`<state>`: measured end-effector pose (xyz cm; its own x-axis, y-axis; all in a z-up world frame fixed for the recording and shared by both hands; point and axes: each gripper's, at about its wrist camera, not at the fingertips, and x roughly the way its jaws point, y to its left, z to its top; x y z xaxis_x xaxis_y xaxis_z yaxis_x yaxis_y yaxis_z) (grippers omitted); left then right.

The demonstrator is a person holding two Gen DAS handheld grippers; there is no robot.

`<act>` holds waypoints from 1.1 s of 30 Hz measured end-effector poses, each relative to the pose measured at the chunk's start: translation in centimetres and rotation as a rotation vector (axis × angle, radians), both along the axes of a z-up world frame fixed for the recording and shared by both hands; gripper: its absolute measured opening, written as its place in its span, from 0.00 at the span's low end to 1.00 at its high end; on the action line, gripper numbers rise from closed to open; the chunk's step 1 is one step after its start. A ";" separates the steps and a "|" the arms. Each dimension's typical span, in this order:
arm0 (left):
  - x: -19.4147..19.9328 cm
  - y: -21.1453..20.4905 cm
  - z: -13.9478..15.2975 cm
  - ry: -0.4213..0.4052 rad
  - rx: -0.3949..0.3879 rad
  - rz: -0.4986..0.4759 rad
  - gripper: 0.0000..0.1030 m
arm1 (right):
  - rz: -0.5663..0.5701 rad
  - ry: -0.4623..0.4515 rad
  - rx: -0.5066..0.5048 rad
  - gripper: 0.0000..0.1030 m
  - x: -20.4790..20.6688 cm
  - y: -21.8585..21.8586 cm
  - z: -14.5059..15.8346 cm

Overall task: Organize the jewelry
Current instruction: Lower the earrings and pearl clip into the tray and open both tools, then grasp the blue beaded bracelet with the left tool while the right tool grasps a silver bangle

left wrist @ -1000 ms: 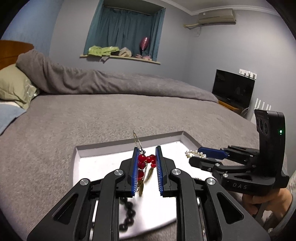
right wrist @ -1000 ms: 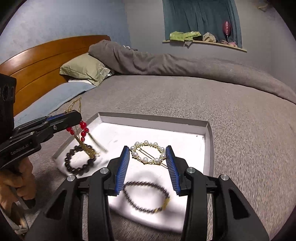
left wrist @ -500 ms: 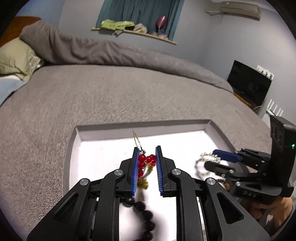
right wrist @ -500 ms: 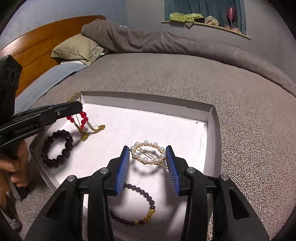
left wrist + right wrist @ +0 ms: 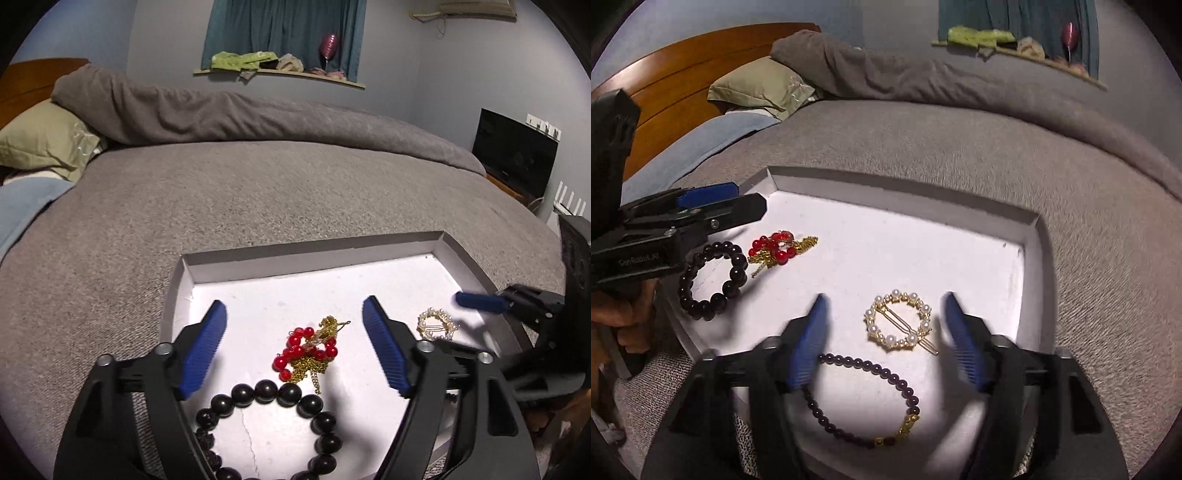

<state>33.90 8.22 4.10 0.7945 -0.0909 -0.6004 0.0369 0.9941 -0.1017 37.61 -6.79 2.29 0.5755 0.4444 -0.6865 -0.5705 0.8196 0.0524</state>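
A white tray [image 5: 314, 264] lies on the grey bed. In it, a red-bead and gold-chain piece [image 5: 308, 350] lies loose between the open fingers of my left gripper [image 5: 295, 334], beside a black bead bracelet [image 5: 273, 417]. My right gripper [image 5: 882, 328] is open above a gold pearl hair clip [image 5: 899, 323], with a thin dark bead bracelet [image 5: 864, 398] below it. The red-bead piece [image 5: 775, 247], the black bracelet [image 5: 709, 280], the tray [image 5: 905, 192] and the left gripper [image 5: 731, 205] show in the right wrist view. The hair clip [image 5: 436, 325] and right gripper [image 5: 480, 301] show in the left wrist view.
A grey duvet [image 5: 258, 110] is rolled along the back of the bed. A green pillow [image 5: 44, 140] and wooden headboard [image 5: 701, 59] are at the left. A black TV [image 5: 513, 158] stands at the right. A window ledge [image 5: 280, 70] holds clothes.
My left gripper opened and let the red-bead piece drop onto the tray. My right gripper opened and let go of the pearl hair clip, which now lies flat in the tray.
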 end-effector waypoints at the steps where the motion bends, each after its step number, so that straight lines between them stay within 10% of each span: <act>1: 0.0 0.0 0.0 -0.003 -0.002 0.001 0.78 | -0.002 -0.028 0.013 0.89 -0.4 -0.1 0.4; 33: -10.6 -0.3 0.7 -0.082 0.035 0.044 0.91 | -0.089 -0.087 0.147 0.95 -7.1 -5.4 1.5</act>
<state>23.32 7.93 4.75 0.8441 -0.0348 -0.5351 -0.0002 0.9979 -0.0653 30.56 -12.14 3.77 0.6716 0.4812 -0.5634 -0.5039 0.8541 0.1289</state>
